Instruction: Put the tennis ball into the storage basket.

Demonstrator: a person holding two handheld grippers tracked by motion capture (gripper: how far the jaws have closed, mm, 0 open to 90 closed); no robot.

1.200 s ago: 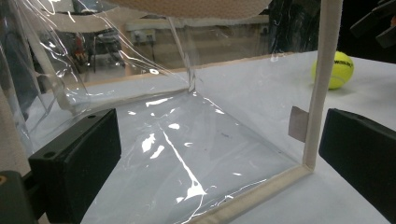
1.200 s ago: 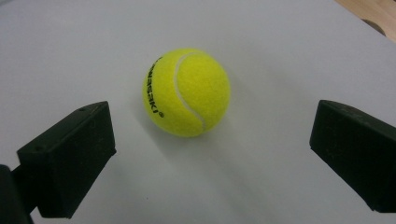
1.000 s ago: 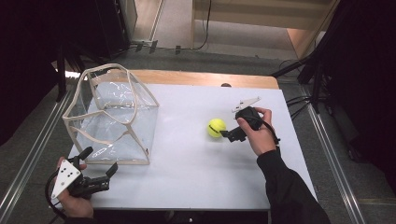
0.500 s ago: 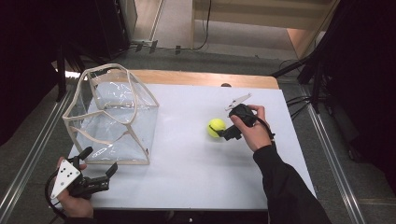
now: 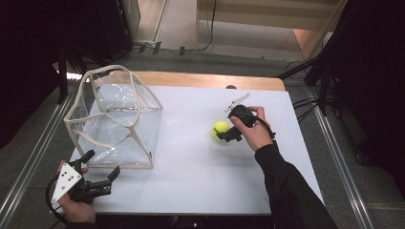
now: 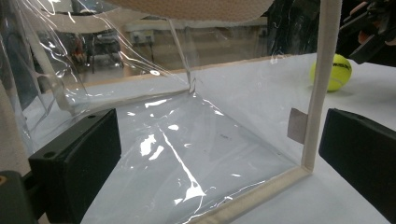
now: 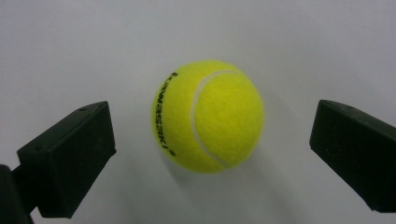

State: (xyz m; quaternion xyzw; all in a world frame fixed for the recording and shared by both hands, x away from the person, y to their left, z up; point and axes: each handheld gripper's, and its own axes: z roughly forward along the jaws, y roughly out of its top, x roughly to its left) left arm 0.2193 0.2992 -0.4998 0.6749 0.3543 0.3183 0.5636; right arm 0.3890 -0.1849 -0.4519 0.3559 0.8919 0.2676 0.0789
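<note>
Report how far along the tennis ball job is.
Done: the right gripper is lined up on the tennis ball, jaws open on either side, not touching it. In hand: closing in for the grasp. Left: grip and lift the ball, likely toward the clear bag, which the open left gripper waits beside.

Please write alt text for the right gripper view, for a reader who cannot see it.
A yellow tennis ball lies on a white table, centred between the two open black jaws of the right claw, which do not touch it.
</note>
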